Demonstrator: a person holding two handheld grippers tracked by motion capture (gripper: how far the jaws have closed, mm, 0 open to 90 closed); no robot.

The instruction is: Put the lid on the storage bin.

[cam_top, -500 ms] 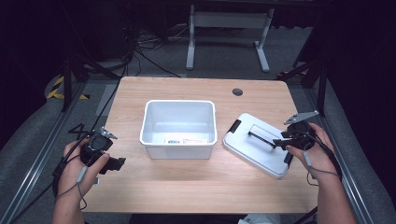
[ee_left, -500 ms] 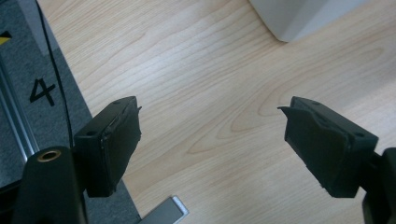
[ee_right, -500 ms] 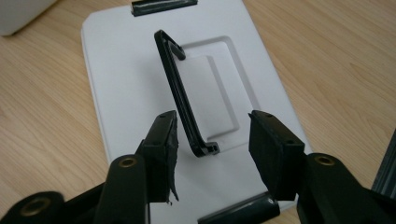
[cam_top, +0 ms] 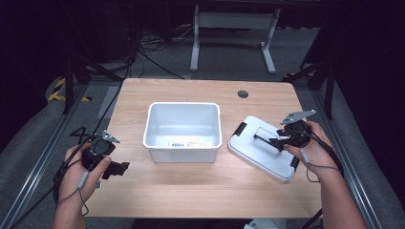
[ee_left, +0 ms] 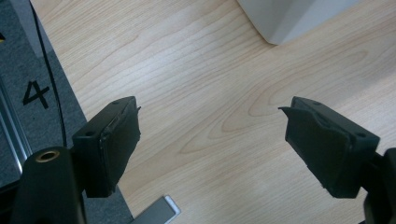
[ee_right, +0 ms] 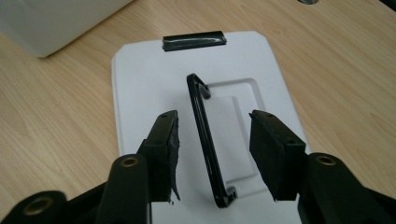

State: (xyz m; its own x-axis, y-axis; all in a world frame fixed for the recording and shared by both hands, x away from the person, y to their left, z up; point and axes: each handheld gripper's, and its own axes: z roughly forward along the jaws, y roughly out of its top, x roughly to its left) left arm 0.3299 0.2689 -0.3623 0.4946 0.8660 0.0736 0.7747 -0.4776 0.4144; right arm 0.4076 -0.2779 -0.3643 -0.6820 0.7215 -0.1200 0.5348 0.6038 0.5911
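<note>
A white plastic bin point(cam_top: 183, 131) stands empty in the middle of the wooden table point(cam_top: 191, 191). Its white lid point(cam_top: 255, 153) lies flat to the right, with a black clip point(ee_right: 194, 41) at its far end and a thin black handle point(ee_right: 205, 140) raised from its middle. My right gripper point(cam_top: 273, 141) is open over the lid. In the right gripper view, my right gripper point(ee_right: 213, 119) has one jaw on each side of the handle without touching it. My left gripper point(cam_top: 120, 168) is wide open above bare wood at the front left, and nothing lies between the jaws of my left gripper point(ee_left: 210, 109).
A corner of the bin point(ee_left: 289, 18) lies ahead of the left gripper. The table's left edge and grey floor with a "4" mark point(ee_left: 35, 93) are close by. A round cable hole point(cam_top: 242, 94) sits at the back right. A metal stand point(cam_top: 234, 28) is behind the table.
</note>
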